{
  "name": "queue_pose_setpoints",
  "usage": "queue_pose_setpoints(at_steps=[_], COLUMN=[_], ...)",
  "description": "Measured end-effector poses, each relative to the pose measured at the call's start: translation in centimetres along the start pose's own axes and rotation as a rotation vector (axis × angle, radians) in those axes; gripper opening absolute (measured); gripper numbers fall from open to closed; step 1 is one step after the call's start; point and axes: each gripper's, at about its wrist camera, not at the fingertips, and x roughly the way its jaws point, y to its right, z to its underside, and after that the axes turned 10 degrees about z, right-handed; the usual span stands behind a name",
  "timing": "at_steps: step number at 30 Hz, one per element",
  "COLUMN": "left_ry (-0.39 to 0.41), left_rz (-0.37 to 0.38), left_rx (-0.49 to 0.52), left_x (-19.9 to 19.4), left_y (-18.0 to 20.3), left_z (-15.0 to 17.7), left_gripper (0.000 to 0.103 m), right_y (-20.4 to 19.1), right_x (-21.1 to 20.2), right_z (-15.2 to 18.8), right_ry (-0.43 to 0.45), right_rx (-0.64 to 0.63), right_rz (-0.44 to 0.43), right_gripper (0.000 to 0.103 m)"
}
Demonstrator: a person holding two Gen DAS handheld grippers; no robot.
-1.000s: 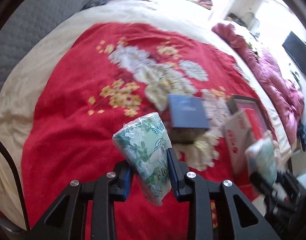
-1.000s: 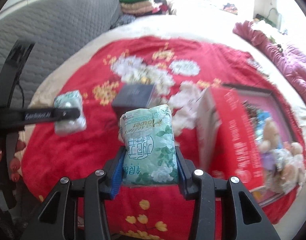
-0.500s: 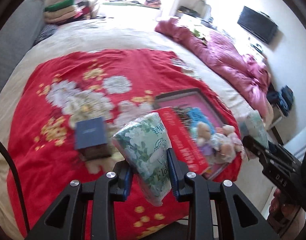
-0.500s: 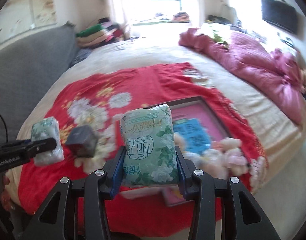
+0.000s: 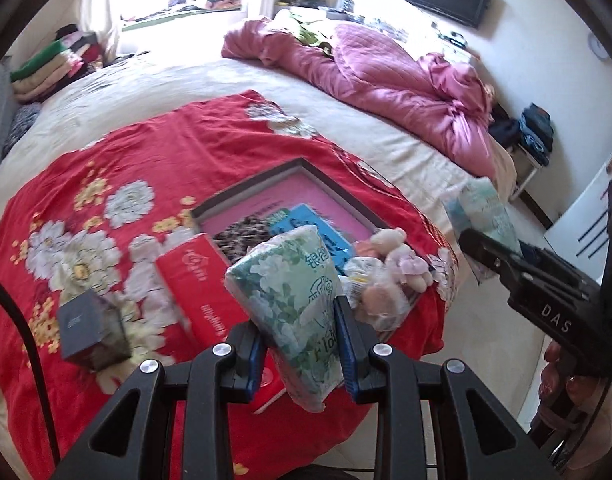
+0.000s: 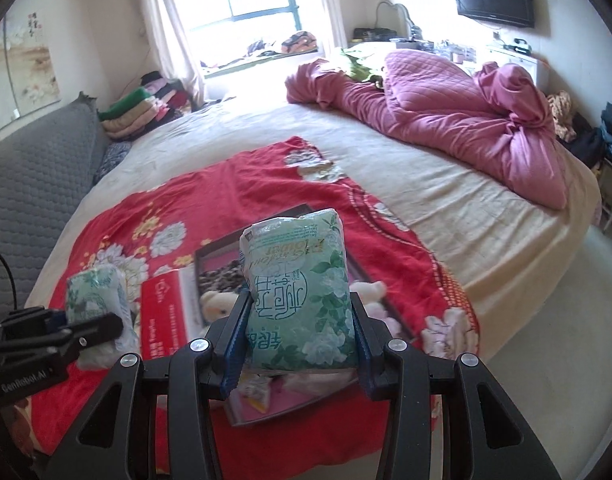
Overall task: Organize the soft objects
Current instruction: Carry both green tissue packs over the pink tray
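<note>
My left gripper [image 5: 300,352] is shut on a green floral tissue pack [image 5: 294,300], which stands tilted above the red lid [image 5: 202,288] and the near side of the open pink-lined box [image 5: 306,168]. My right gripper [image 6: 298,340] is shut on a second, wider green tissue pack [image 6: 298,292] held upright over the same box [image 6: 210,248]. Plush toys [image 5: 390,264] and a blue packet [image 5: 306,220] lie inside the box. Each gripper also shows in the other's view: the right gripper [image 5: 482,248] at the right and the left gripper [image 6: 86,328] at the left, each with its pack.
A small dark blue box [image 5: 90,328] sits on the red floral blanket [image 5: 166,148] left of the lid. A crumpled pink quilt [image 6: 446,120] lies across the far side of the bed. The bed edge and floor [image 6: 546,320] are at the right.
Both grippers have swung rightward across the bed and risen a little, from over the dark blue box to over the open box. Both views have rolled. Each pack stays gripped.
</note>
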Motion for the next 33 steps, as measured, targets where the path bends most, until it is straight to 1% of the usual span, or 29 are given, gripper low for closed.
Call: queue_pose_setpoints(at_steps=[4,7,11,14,18,27,33], left_ry=[-0.025,-0.056,-0.103,-0.13,-0.156,-0.194,-0.205], left_rz=[0.003,0.005,0.015,0.007,0.0,0.016,0.025], left_rx=[0.025,0.036,0.043,0.067,0.065,0.034,0.026], left_x=[2.2,4.3,7.2,9.2,11.0,13.7,14.6], left_y=[1.0,1.6,2.0,2.5,2.3,0.9,0.6], left_z=[-0.5,-0.8,-1.3,-1.4,-1.6,-1.7,-1.5], left_gripper=[0.031,0.031,0.031,0.031,0.032,0.032,0.032], right_y=[1.6,2.4,2.8,3.2,3.1,2.5,1.5], right_x=[0.9,1.7,2.9,3.9,5.3,8.4,11.4], right_z=[-0.3,-0.5,-0.7,-0.7,-0.6,-0.4,-0.5], right_ry=[-0.016,-0.025,-0.044,-0.062,-0.095,-0.135,-0.178], right_rx=[0.009,0.017,0.005,0.016,0.006,-0.033,-0.073], right_rz=[0.012,0.0,-0.004,-0.004,-0.009,0.001,-0.004], right_gripper=[0.046,0.046,0.046,0.046,0.046,0.046,0.046])
